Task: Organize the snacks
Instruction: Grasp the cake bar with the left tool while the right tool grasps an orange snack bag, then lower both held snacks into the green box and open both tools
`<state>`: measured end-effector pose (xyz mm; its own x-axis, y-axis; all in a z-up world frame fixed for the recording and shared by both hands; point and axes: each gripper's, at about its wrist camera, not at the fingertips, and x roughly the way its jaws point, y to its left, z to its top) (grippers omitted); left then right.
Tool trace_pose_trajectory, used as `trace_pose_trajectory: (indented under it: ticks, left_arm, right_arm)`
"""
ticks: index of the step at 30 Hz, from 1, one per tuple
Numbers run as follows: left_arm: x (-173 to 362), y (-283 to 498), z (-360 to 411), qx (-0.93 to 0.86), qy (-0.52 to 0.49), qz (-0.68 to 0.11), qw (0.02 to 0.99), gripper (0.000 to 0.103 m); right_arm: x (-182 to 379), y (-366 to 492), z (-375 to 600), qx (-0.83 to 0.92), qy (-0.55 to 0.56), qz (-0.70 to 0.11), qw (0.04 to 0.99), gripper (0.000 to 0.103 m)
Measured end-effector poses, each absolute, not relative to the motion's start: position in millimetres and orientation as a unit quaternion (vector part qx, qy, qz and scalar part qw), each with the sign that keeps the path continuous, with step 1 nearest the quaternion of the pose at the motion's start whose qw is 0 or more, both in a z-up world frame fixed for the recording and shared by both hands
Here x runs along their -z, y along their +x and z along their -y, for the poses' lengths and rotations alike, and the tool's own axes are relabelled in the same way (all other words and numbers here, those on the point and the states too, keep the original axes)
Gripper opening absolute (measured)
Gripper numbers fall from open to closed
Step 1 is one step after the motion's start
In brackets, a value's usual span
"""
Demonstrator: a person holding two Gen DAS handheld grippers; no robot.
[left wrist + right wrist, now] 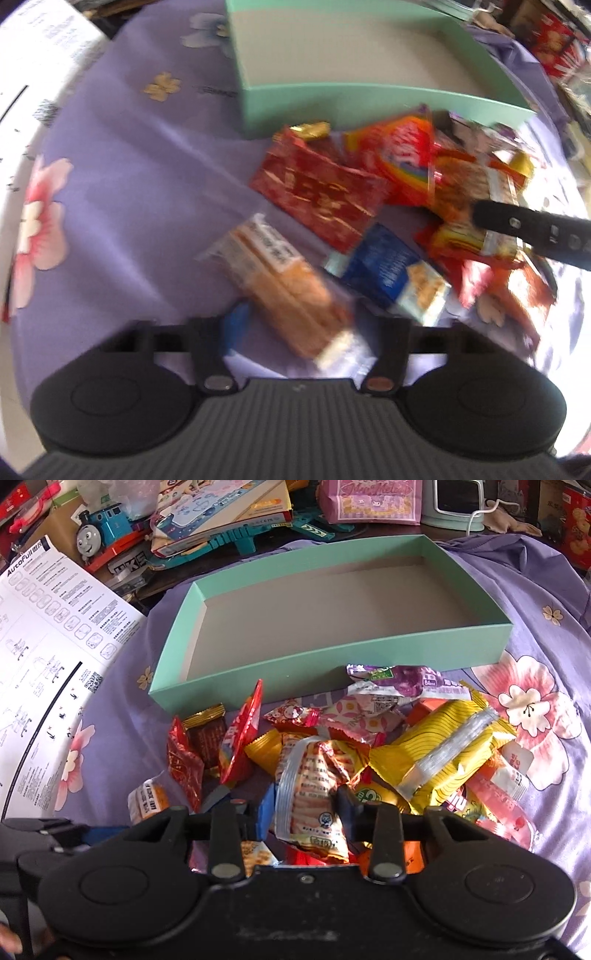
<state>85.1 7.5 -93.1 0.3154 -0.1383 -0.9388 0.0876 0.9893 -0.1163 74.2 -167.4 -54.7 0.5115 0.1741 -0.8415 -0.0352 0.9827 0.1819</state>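
A pile of wrapped snacks (369, 746) lies on the purple floral cloth in front of an empty mint-green box (332, 664). My left gripper (310, 321) is shut on a clear-wrapped tan cracker packet (284, 280) at the left edge of the pile; that packet (147, 801) also shows in the right wrist view. My right gripper (306, 808) is shut on an orange striped packet (310, 790) with a silver seam, in the middle of the pile. One of its black fingers (517, 229) reaches in from the right onto that orange packet (461, 184). The box (369, 99) stands just behind the snacks.
A white instruction sheet (48, 646) lies at the left. Behind the box are a blue toy train (99, 528), stacked toy boxes (221, 513) and a pink bag (373, 498). A large yellow packet (443, 753) tops the right of the pile. Purple cloth (129, 166) spreads to the left.
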Motion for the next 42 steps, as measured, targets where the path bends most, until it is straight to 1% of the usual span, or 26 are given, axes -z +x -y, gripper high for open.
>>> trace_pose_trajectory:
  ticks: [2,8,16,20,24,25,29,31,32,33,34,35,39,42]
  left_arm:
    - [88.1,83.0,-8.1,0.071,-0.020,-0.571,0.818,0.045]
    - [59.7,75.1,-23.9,0.074,-0.031,-0.541,0.837,0.034]
    - [21.4,83.0,-32.8,0.088,-0.024,-0.497,0.863,0.025]
    - [34.7,88.5,-33.5,0.084,-0.028,-0.523,0.848,0.025]
    - [60.0,90.9,-36.1,0.077,-0.042,-0.551,0.830,0.025]
    - [63.8,92.1,-35.1,0.072,-0.040,-0.554,0.828,0.027]
    - [74.7,92.6,-25.3,0.066,-0.022,-0.562,0.824,0.045]
    - [80.1,94.2,-20.1,0.062,-0.009,-0.564,0.823,0.047]
    - [83.1,95.6,-18.2,0.056,-0.005,-0.565,0.823,0.045]
    - [85.4,96.0,-17.5,0.050,0.002,-0.562,0.826,0.038]
    - [85.4,95.5,-17.1,0.046,0.009,-0.559,0.828,0.035]
    - [83.3,93.8,-18.6,0.050,0.006,-0.557,0.829,0.033]
    - [64.3,85.9,-31.4,0.061,-0.006,-0.540,0.839,0.032]
    - [39.5,85.1,-43.9,0.067,-0.028,-0.517,0.853,0.032]
  right_arm:
    - [50.9,72.1,165.7,-0.065,0.065,-0.490,0.867,0.032]
    - [38.3,69.4,168.5,-0.086,0.066,-0.486,0.867,0.031]
    - [3.6,82.6,171.1,-0.106,0.052,-0.455,0.882,0.031]
    - [7.0,84.9,168.6,-0.109,0.050,-0.463,0.878,0.031]
    - [28.0,78.3,166.9,-0.108,0.058,-0.489,0.864,0.031]
    - [33.5,76.6,166.6,-0.107,0.061,-0.495,0.860,0.031]
    - [44.5,73.8,166.5,-0.100,0.061,-0.503,0.856,0.031]
    - [47.5,76.3,168.6,-0.095,0.061,-0.506,0.855,0.031]
    - [48.6,77.0,169.2,-0.093,0.063,-0.508,0.854,0.031]
    - [49.1,77.3,169.6,-0.094,0.066,-0.508,0.854,0.031]
    - [47.0,76.8,169.5,-0.095,0.066,-0.506,0.855,0.031]
    - [43.7,76.0,169.5,-0.097,0.064,-0.502,0.857,0.031]
    - [26.4,73.7,171.1,-0.108,0.056,-0.489,0.864,0.031]
    - [11.0,79.8,174.4,-0.117,0.060,-0.479,0.868,0.031]
